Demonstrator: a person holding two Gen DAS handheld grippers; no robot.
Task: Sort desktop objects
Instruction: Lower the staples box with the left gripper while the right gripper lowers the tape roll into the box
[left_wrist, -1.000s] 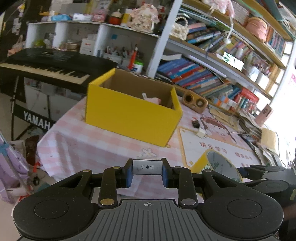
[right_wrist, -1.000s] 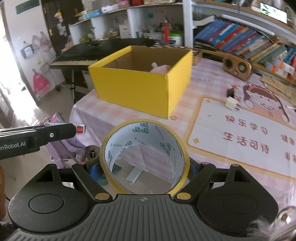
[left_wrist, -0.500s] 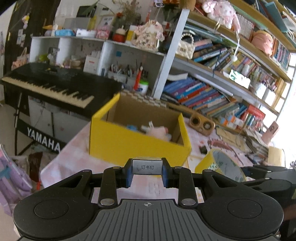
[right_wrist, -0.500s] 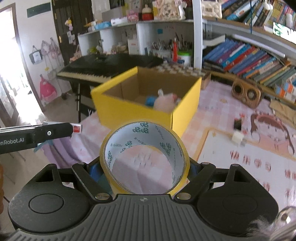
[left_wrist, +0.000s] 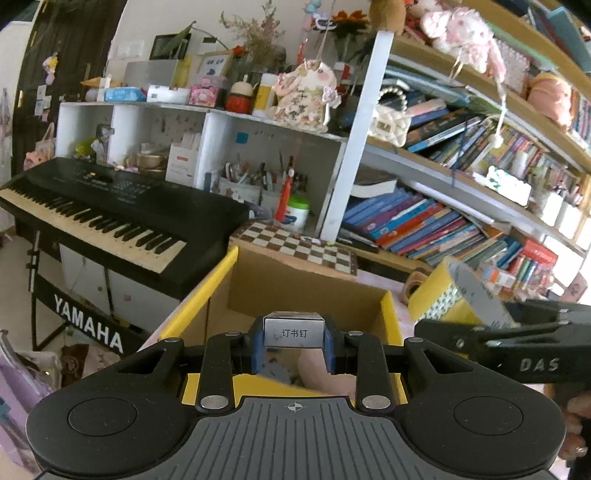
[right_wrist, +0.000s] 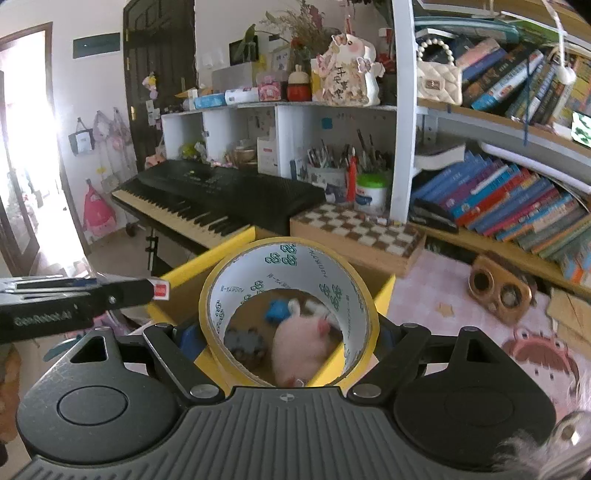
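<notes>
1. Left gripper (left_wrist: 294, 349): fingers clamped on a small staple box (left_wrist: 294, 332), silver face with printed label pointing at the camera. Blue pads press on both short sides.
2. The staple box hangs over the open top of the yellow cardboard box (left_wrist: 390, 317), near its front wall.
3. Right gripper (right_wrist: 290, 338): fingers spread wide, clamped on a roll of yellow tape (right_wrist: 289, 312). Roll stands upright on edge, core facing the camera, white liner with green logos visible inside.
4. In the left wrist view the same tape roll (left_wrist: 456, 301) shows at right, just beside the box's right wall, with the black right gripper body below it.
5. In the right wrist view the left gripper's finger (right_wrist: 74, 299) comes in from the left edge, red-and-white end of the staple box (right_wrist: 161, 289) at its tip, over the box's left wall.
6. Through the tape core: box interior holds a pink plush toy (right_wrist: 301, 345), a blue item (right_wrist: 277, 309) and a dark round item (right_wrist: 243, 345).
7. Box sits on a pink checked tablecloth (right_wrist: 439, 295). Behind it: a checkerboard (right_wrist: 360, 230), a black keyboard (right_wrist: 221, 199), bookshelves (right_wrist: 509, 199). A wooden two-hole block (right_wrist: 498, 291) lies on the cloth at right.
8. A person's fingers (left_wrist: 578, 424) show at the right edge of the left wrist view, gripping the right tool.
</notes>
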